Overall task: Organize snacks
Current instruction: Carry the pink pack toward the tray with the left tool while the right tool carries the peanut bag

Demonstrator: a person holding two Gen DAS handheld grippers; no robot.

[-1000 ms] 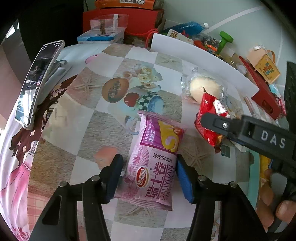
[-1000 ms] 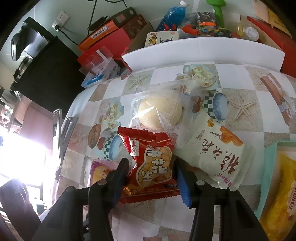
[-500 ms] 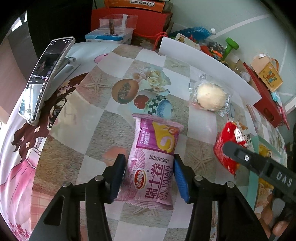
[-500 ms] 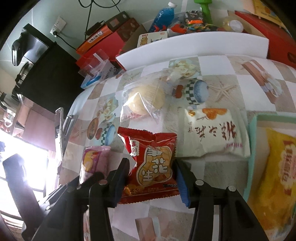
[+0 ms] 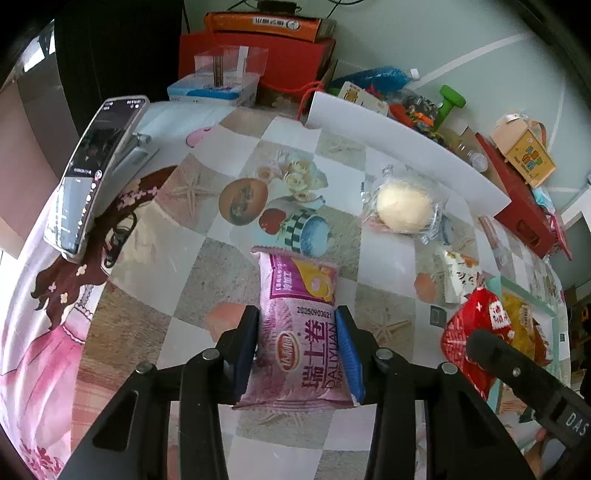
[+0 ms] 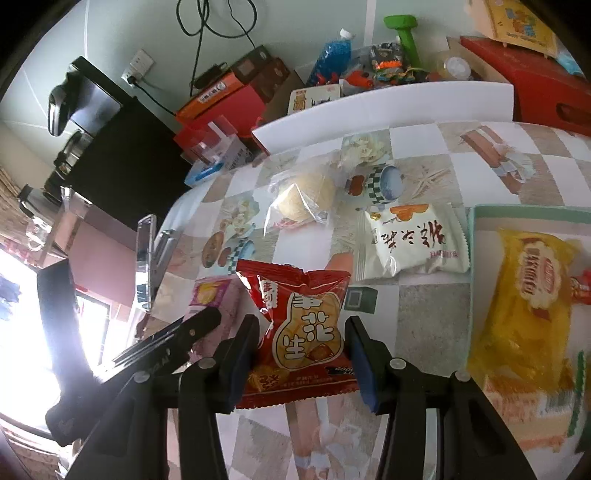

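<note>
Left hand-held gripper (image 5: pixel 298 345) just clamped purple snack packet (image 5: pixel 299 332).

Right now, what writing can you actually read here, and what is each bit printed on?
"20250903021" and "DALIYUAN": purple snack packet, held in the left jaws.
"花生": red snack packet, held in the right jaws.
"DAS": black arm of the right gripper.
White packet: brush characters, upside down, unreadable.
Yellow packet, orange box, phone screen: too blurred.

A phone (image 5: pixel 96 177) leans on its stand left of a white board (image 5: pixel 402 147).
</note>
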